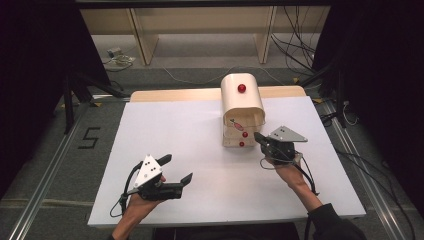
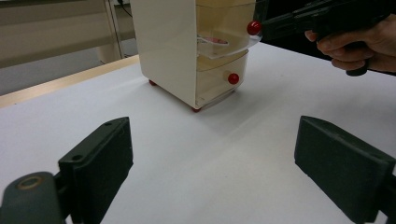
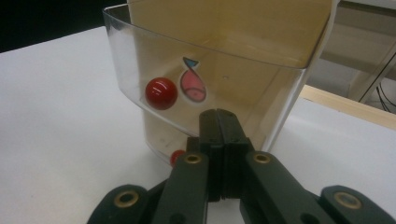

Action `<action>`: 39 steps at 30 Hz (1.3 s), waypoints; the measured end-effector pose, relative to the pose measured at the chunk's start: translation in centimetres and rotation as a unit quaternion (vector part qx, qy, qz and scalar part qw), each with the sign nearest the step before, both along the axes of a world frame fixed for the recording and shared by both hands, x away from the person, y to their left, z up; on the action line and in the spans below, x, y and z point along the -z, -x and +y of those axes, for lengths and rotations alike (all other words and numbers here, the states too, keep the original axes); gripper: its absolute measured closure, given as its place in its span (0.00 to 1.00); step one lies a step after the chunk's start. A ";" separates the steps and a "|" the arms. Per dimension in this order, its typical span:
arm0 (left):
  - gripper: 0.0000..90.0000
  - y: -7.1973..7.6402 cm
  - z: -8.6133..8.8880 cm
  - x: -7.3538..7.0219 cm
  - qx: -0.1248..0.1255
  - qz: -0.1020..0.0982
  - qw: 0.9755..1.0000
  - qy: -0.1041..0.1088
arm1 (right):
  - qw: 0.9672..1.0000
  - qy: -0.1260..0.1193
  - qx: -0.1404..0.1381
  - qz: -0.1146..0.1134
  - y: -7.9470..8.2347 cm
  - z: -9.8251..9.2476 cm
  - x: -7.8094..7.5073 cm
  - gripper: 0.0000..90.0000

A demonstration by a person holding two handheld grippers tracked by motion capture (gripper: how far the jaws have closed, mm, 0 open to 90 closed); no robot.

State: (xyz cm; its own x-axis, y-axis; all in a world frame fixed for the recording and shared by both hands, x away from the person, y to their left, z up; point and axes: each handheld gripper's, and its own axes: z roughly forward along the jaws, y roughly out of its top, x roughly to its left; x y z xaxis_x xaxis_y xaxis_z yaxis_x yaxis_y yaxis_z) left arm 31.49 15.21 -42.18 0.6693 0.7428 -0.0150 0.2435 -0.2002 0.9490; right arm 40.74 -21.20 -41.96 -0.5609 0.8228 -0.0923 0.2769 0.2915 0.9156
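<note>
Right gripper view: drawer (image 3: 224, 60) just beyond closed jaws.

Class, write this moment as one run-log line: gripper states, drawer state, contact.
left hand-held gripper: open, empty, apart from drawer unit | right hand-held gripper: shut, tip at pulled-out middle drawer | contact: unclear

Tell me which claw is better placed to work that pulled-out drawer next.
Right, probably: the right claw sits shut just in front of the pulled-out drawer and its red knob; the left claw hangs open, well away.
</note>
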 end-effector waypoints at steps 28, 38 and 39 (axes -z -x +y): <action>0.13 0.0 0.0 0.0 -0.002 -0.001 1.000 0.000 | 1.000 0.000 0.010 -0.002 -0.8 0.1 0.2 1.00; 0.13 0.0 0.0 0.0 -0.001 -0.001 1.000 -0.001 | 1.000 -0.001 0.015 -0.001 -0.9 0.1 0.3 1.00; 0.13 0.0 0.0 0.0 -0.001 -0.001 1.000 -0.001 | 1.000 -0.001 0.015 -0.001 -0.9 0.1 0.3 1.00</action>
State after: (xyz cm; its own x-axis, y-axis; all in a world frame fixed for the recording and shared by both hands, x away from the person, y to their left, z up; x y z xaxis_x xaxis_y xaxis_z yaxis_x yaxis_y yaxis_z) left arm 31.50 15.21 -42.17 0.6674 0.7446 -0.0131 0.2425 -0.2007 0.9492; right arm 41.69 -21.12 -42.26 -0.5359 0.8393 -0.0917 0.2832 0.2810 0.9170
